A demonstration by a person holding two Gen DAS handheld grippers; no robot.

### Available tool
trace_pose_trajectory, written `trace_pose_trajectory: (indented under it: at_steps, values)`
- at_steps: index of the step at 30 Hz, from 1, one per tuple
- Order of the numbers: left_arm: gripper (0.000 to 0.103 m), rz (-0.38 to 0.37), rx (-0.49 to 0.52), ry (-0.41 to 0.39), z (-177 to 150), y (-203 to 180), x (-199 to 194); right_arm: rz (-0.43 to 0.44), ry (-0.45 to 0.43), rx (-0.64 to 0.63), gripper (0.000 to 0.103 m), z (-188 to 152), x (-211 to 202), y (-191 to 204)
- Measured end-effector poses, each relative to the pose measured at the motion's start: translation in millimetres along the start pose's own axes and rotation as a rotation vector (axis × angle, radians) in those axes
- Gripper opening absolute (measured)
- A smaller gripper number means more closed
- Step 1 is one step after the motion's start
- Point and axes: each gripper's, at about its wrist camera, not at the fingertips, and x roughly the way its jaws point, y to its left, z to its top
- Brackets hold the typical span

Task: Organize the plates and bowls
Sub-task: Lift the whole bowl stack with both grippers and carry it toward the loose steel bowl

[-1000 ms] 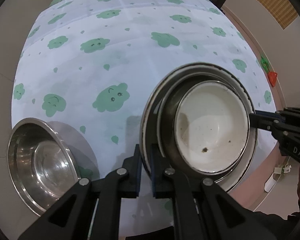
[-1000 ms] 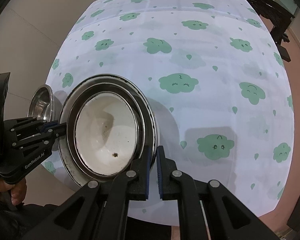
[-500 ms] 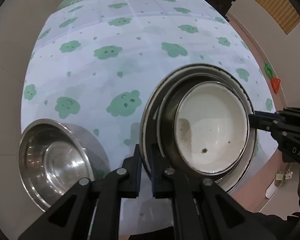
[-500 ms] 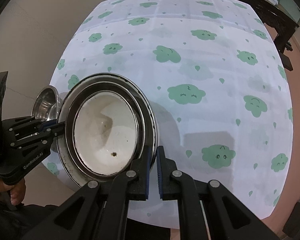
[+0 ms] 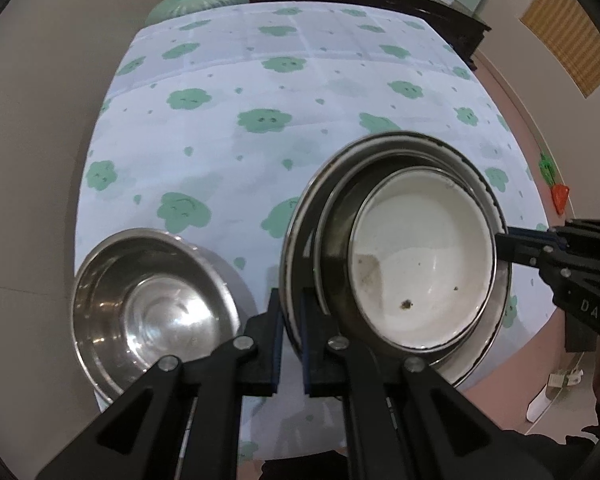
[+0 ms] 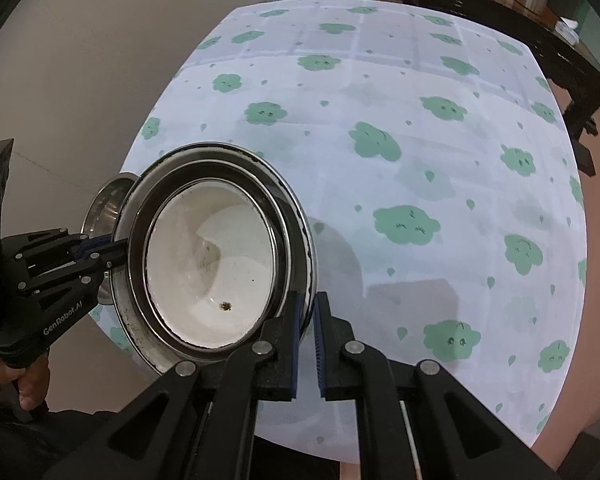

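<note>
A nested stack [image 5: 396, 240] — a white bowl [image 5: 420, 272] inside a dark metal bowl [image 5: 336, 256], both on a rimmed plate [image 5: 296, 240] — hangs above the tablecloth [image 5: 260, 80], held from opposite sides. The left gripper [image 5: 290, 320] is clenched on the plate's near rim, and the right gripper [image 6: 306, 320] is clenched on the rim across from it. A steel bowl [image 5: 152, 304] sits on the table just left of the left gripper, apart from the stack.

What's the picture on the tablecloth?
Green smiling clouds and little drops on the white tablecloth, clearest in the right wrist view.
</note>
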Motion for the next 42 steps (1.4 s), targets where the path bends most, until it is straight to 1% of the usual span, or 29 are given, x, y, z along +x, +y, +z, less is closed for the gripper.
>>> trace_pose_trajectory:
  at_steps: [9,20,31,42]
  values:
    - [0.003,0.025,-0.051,-0.031,-5.7,25.1,-17.0,0.012,-0.013,-0.066,0.008,14.4,-5.1,29.1]
    - [0.002,0.053,-0.117,-0.051,-16.2,58.1,-30.0,0.034,-0.018,-0.137,0.008,27.7,-3.5,64.0]
    - [0.002,0.087,-0.182,-0.058,-28.1,90.7,-38.0,0.061,-0.012,-0.208,0.008,41.5,5.6,100.0]
    - [0.002,0.128,-0.259,-0.059,-41.4,132.3,-44.1,0.093,-0.005,-0.279,0.008,57.3,19.3,139.8]
